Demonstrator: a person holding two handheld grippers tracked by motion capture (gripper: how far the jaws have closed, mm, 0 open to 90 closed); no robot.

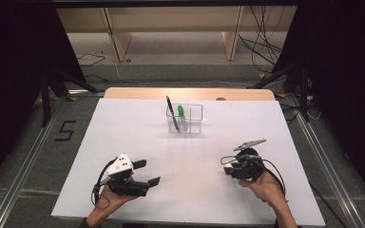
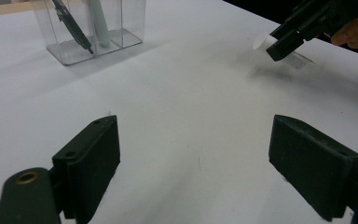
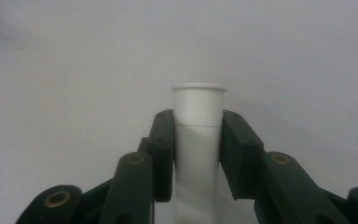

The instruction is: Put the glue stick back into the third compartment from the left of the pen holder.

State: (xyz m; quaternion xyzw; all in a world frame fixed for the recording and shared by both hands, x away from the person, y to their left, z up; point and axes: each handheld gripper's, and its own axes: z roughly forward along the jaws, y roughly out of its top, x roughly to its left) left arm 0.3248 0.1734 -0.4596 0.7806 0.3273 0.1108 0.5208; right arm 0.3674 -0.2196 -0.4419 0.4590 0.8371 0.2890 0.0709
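A: White table, clear holder at the far side?
B: Yes. My right gripper is clamped on a white tube near the right edge; left gripper jaws wide apart.

Black two-jaw claws with brass rivets, black cables; the left claw bears a white three-cornered plate.

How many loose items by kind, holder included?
Clear holder: 1
Pens standing in it: 2 (black pen, green-capped marker)
White tube, clamped in right gripper: 1
Total: 4
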